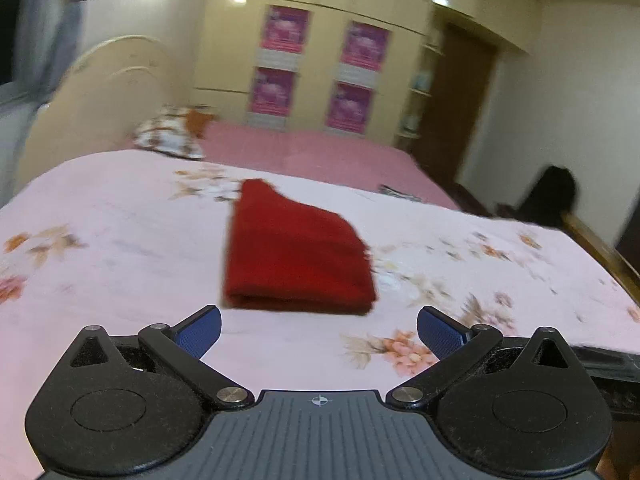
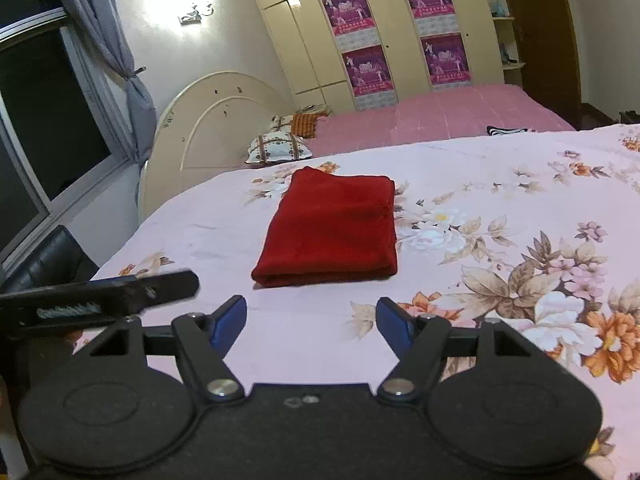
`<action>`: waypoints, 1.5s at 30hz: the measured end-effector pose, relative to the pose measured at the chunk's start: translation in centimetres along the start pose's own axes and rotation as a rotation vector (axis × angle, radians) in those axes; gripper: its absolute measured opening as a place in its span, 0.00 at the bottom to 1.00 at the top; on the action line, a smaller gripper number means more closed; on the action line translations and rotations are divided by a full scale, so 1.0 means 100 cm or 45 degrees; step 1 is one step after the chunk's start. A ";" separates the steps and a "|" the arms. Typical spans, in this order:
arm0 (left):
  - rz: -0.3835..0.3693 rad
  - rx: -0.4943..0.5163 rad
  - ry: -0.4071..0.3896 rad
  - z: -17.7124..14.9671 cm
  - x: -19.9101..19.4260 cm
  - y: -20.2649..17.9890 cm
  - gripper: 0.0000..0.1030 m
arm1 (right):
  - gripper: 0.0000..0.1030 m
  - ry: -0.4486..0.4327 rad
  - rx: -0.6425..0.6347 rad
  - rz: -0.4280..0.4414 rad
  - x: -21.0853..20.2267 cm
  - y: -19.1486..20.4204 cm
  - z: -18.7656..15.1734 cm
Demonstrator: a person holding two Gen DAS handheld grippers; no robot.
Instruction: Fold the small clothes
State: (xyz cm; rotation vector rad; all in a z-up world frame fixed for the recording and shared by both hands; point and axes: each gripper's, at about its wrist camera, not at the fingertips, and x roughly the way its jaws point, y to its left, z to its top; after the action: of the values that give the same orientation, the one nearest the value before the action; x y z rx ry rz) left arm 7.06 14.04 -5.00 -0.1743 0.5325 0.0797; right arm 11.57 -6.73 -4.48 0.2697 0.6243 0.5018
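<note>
A folded red cloth (image 2: 332,226) lies on the floral bedspread (image 2: 500,184); the left gripper (image 1: 319,330) gapes wide and the right gripper (image 2: 311,324) stands partly open, both empty; a careless regrasp could unfold it.

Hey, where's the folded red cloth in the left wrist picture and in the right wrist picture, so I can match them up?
Left wrist view: the folded red cloth lies at centre, on the floral bedsheet, just beyond the open jaws.
Right wrist view: the cloth lies at centre, slightly left, on the same sheet, beyond the open jaws.
Shared landmark: the purple posters on the wardrobe doors, behind the bed in both views.
</note>
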 end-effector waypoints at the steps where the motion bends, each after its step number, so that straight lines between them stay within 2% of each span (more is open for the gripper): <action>1: 0.030 0.005 0.030 -0.001 -0.002 -0.003 1.00 | 0.70 -0.009 -0.005 -0.008 -0.006 0.002 -0.002; 5: 0.175 0.065 0.065 -0.009 -0.015 -0.017 1.00 | 0.72 -0.064 -0.078 -0.105 -0.023 0.011 -0.006; 10: 0.218 0.066 0.058 -0.016 -0.036 -0.028 1.00 | 0.75 -0.150 -0.207 -0.231 -0.039 0.028 -0.012; 22: 0.274 0.089 0.012 -0.020 -0.060 -0.044 1.00 | 0.77 -0.189 -0.148 -0.214 -0.055 0.016 -0.012; 45: 0.298 0.087 0.005 -0.014 -0.055 -0.044 1.00 | 0.78 -0.161 -0.137 -0.226 -0.049 0.016 -0.009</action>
State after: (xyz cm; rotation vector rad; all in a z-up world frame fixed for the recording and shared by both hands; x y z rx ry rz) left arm 2.12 9.26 -2.76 -0.0452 0.5575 0.2884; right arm 7.02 -7.84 -2.22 0.1412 0.4913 0.3435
